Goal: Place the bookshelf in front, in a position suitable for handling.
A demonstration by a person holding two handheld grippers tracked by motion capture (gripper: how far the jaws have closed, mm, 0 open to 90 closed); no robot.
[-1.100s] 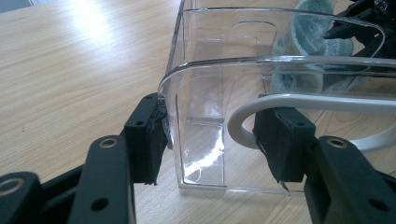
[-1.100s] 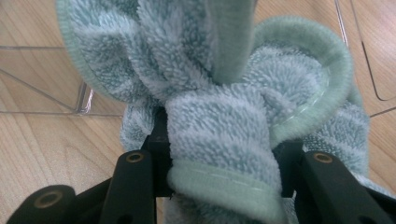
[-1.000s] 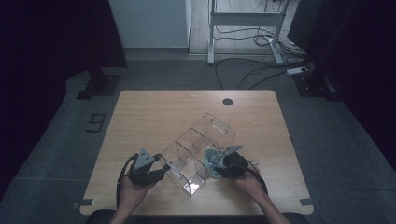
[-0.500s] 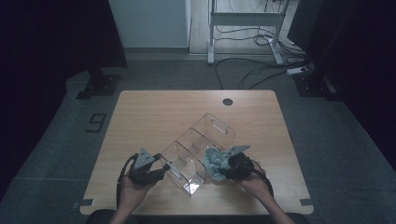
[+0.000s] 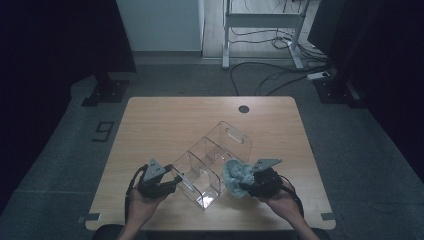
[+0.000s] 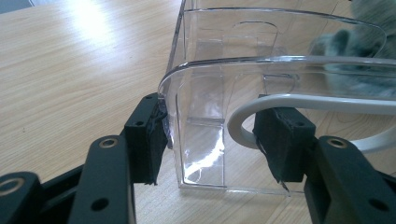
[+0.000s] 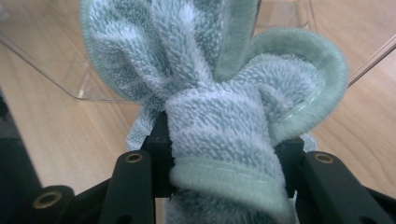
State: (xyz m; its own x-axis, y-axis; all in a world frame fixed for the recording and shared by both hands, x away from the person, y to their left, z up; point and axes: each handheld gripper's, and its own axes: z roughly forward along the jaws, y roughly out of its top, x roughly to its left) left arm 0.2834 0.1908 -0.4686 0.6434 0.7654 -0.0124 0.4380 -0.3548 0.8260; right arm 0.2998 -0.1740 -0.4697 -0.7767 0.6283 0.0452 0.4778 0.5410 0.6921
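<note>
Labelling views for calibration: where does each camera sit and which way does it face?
High view: above the person's side, facing forward and down on the table; both hands show, left gripper, right gripper.
Left gripper view: rides that gripper, looks along its jaws at the clear organizer.
Right gripper view: looks along its jaws clamped on the towel.
Shared: all views show the organizer and towel.

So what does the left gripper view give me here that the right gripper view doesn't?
Left gripper view: the left gripper with its jaws set around the near wall of the clear organizer, one pad outside, one inside, plus the dividers inside it.
Right gripper view: the right gripper clamped on a bunched light blue-green towel, with its loops and hem close up.
Both: the organizer, the towel and the wooden table.
</note>
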